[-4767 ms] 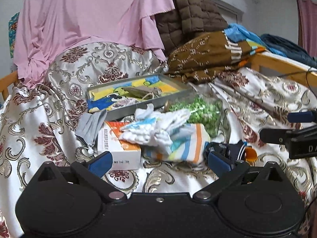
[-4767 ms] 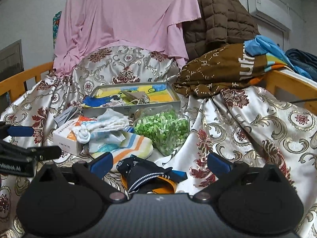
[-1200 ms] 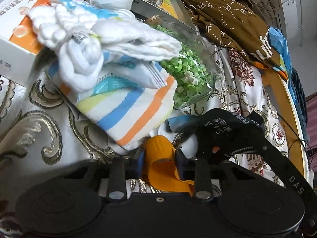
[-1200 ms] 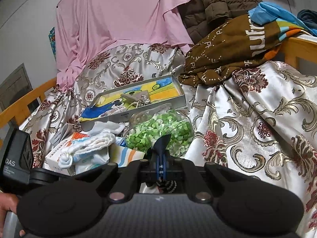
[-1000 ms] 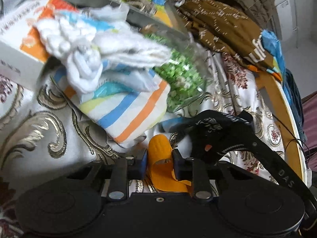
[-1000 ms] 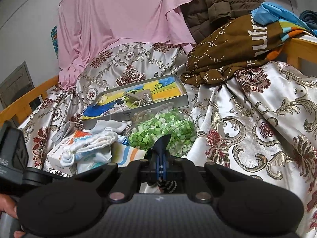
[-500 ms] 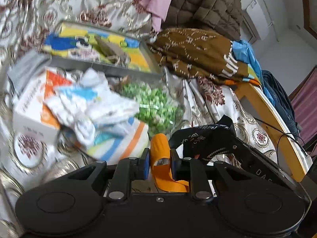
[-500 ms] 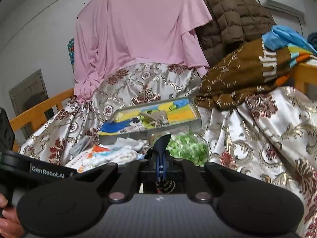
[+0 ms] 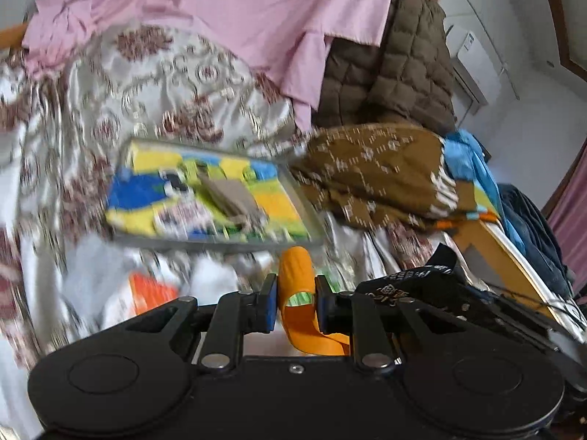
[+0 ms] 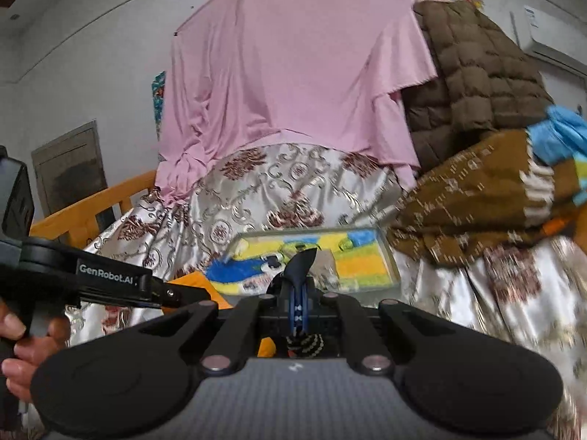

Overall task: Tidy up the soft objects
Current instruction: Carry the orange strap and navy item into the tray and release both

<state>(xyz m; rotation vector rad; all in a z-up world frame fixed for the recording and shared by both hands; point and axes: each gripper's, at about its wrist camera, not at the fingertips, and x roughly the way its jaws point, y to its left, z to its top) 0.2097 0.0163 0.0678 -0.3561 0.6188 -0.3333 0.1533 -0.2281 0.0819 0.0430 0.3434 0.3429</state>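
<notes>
My left gripper (image 9: 293, 302) is shut on an orange cloth (image 9: 299, 308), whose folded loop sticks up between the pads. My right gripper (image 10: 298, 304) is shut on the dark navy part (image 10: 301, 267) of the same garment, which shows black with white lettering in the left wrist view (image 9: 414, 278). Both hold it lifted above the bed. The orange cloth also shows in the right wrist view (image 10: 194, 286), beside the left gripper's body (image 10: 91, 278). A grey tray (image 9: 308, 216) with colourful cloths lies ahead on the patterned bedspread; it also shows in the right wrist view (image 10: 389, 253).
A pink sheet (image 10: 293, 73) hangs behind the tray. A brown quilted jacket (image 10: 473, 62) and a brown patterned blanket (image 9: 378, 172) are piled at the right. A white and orange box (image 9: 146, 293) lies below left. A wooden bed rail (image 10: 88, 216) runs along the left.
Both grippers have risen and tilted up with the garment between them; the pile of socks and the green bag have dropped out of sight. Five seconds ago both grippers were open.
</notes>
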